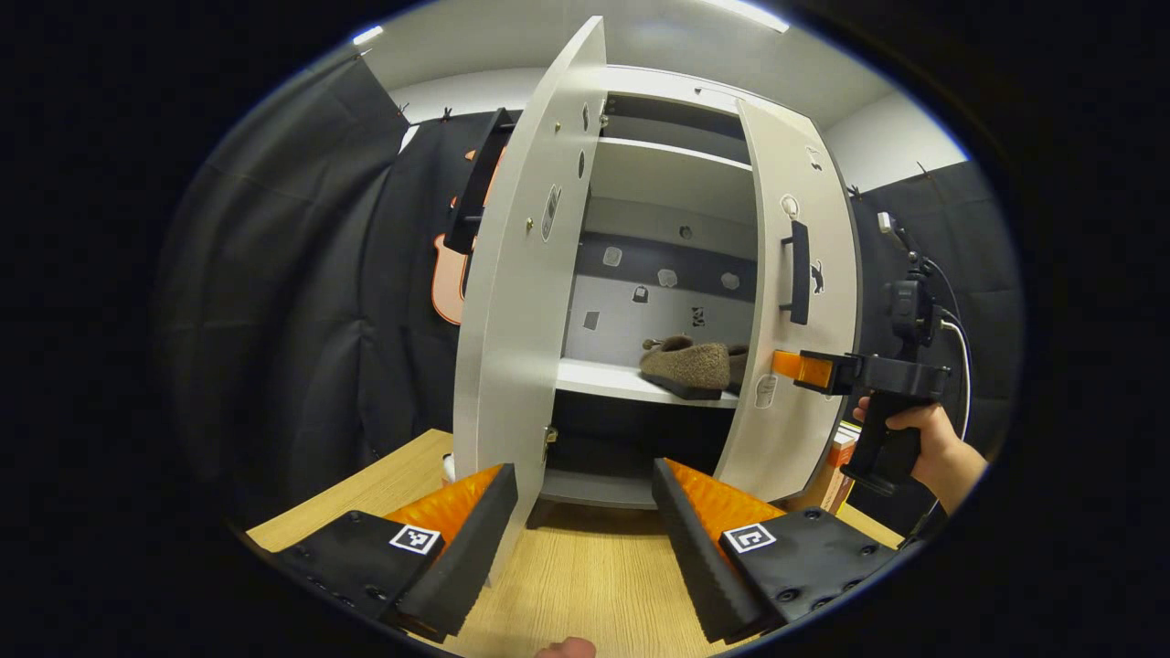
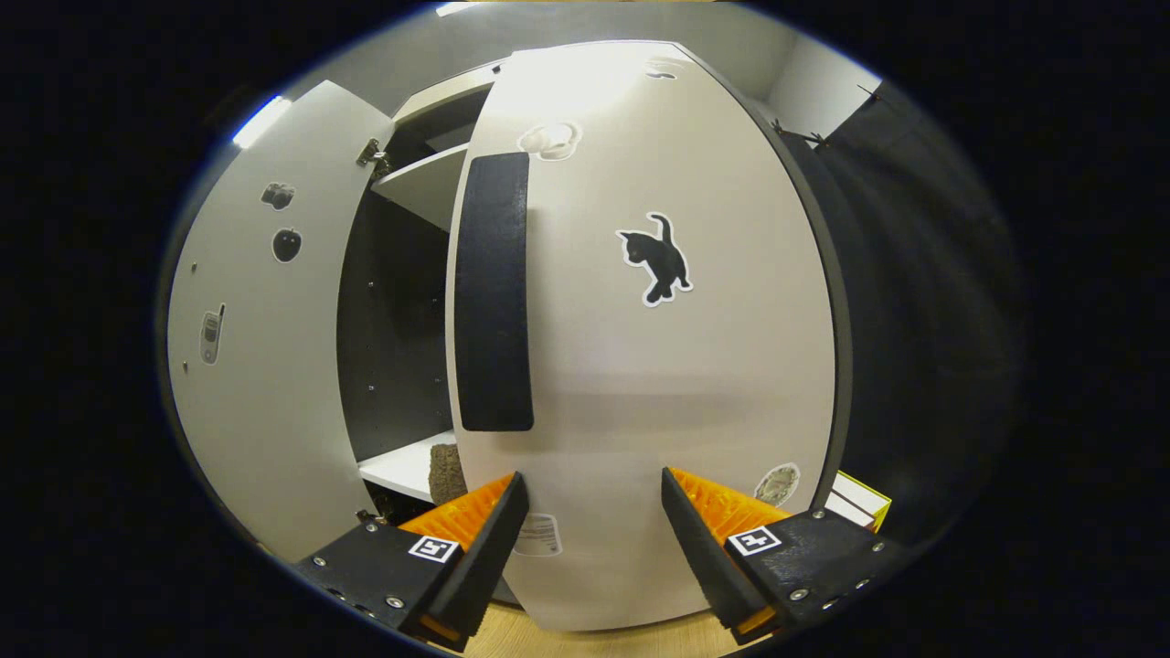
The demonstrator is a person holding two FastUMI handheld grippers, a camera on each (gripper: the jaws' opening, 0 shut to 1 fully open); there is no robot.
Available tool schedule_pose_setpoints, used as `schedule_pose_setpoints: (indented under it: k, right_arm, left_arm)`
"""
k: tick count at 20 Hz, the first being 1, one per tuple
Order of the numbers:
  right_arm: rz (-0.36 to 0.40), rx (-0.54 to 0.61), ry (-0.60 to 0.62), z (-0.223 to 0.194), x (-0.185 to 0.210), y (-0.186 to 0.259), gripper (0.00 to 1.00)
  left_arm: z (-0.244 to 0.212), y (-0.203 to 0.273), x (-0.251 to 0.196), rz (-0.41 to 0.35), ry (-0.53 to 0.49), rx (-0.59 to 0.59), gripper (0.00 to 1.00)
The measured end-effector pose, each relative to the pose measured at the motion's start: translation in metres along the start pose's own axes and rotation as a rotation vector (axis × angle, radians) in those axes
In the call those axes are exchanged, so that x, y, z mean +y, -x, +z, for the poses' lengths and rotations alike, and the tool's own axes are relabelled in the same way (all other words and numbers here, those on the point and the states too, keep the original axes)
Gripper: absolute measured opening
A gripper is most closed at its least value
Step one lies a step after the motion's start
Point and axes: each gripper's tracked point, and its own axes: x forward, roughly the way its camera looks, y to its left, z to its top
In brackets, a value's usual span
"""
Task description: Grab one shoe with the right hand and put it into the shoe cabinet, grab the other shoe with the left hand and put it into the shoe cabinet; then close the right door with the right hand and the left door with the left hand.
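- Both brown shoes [image 1: 687, 364] are lying on the middle shelf [image 1: 603, 379] inside the shoe cabinet [image 1: 667, 164], so by the look of it only the doors are left to do.
- The right gripper [image 2: 590, 498], its fingers standing apart and clamping nothing, is pressing its tips against the outer face of the right door [image 2: 640, 366], just below the black handle [image 2: 494, 292]; from the left gripper view it is showing farther off [image 1: 792, 364], held in a hand [image 1: 932, 448] at the door's edge.
- The left gripper [image 1: 585, 498] is hovering over the wooden table [image 1: 585, 585] in front of the cabinet, fingers apart and empty, with the left door [image 1: 521, 302] swung wide open just beside it.
- Risk: the right door is only partly closed, and a push landing this low and off the handle is likely to let the tips skid across the smooth panel.
- Risk: the toe of the nearer shoe is sitting close to the shelf's front edge; a closing door may catch it.
- Risk: the left gripper is sitting close to the open gap, so the left door, swinging shut, could strike the fingers.
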Motion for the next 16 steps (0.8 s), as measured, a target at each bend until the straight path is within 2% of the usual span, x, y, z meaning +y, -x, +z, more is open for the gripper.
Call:
schedule_pose_setpoints:
  k: [8, 13, 16]
  right_arm:
    - [-0.022, -0.016, 0.077, 0.001, -0.003, 0.011, 0.92]
    - [-0.027, -0.032, 0.098, 0.008, -0.014, 0.069, 0.92]
    - [-0.046, -0.041, 0.081, 0.01, -0.026, 0.102, 0.93]
  left_arm:
    - [0.014, 0.001, 0.004, 0.01, -0.014, -0.023, 0.97]
    - [0.033, 0.003, 0.008, 0.021, -0.018, -0.053, 0.97]
    - [0.044, 0.006, 0.021, 0.061, -0.029, -0.075, 0.99]
